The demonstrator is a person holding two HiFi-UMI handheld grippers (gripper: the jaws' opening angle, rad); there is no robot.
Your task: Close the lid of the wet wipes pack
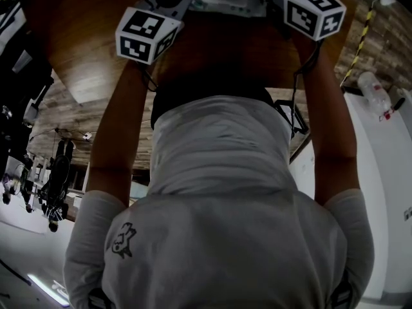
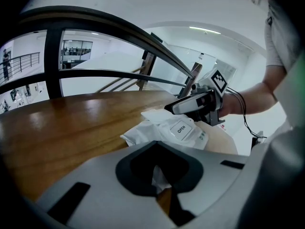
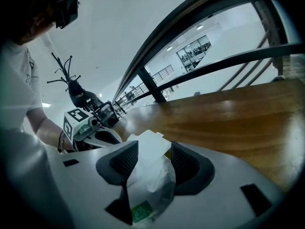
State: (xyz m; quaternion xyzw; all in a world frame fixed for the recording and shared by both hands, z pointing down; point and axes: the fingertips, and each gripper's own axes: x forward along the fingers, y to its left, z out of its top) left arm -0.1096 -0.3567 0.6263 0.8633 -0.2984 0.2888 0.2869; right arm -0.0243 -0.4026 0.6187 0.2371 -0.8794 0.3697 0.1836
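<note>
Pinching a white edge of the wet wipes pack, my left gripper shows jaws together on it at 6 o'clock. Just past that, the lid, marked OPEN, lies low on the pack; can't tell if it's snapped shut. At 1 o'clock my right gripper clamps the pack's far end, w/ a white flap btwn its jaws. Pack rests on the wooden table. Prob. a firm press is left.

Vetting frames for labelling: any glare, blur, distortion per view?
Head view: dim overall, one glare patch on the wooden table. Left gripper view: fisheye bows the railing; wet wipes pack sharp, its OPEN label legible. Right gripper view: bright backdrop, pack close between the jaws looks soft.
</note>
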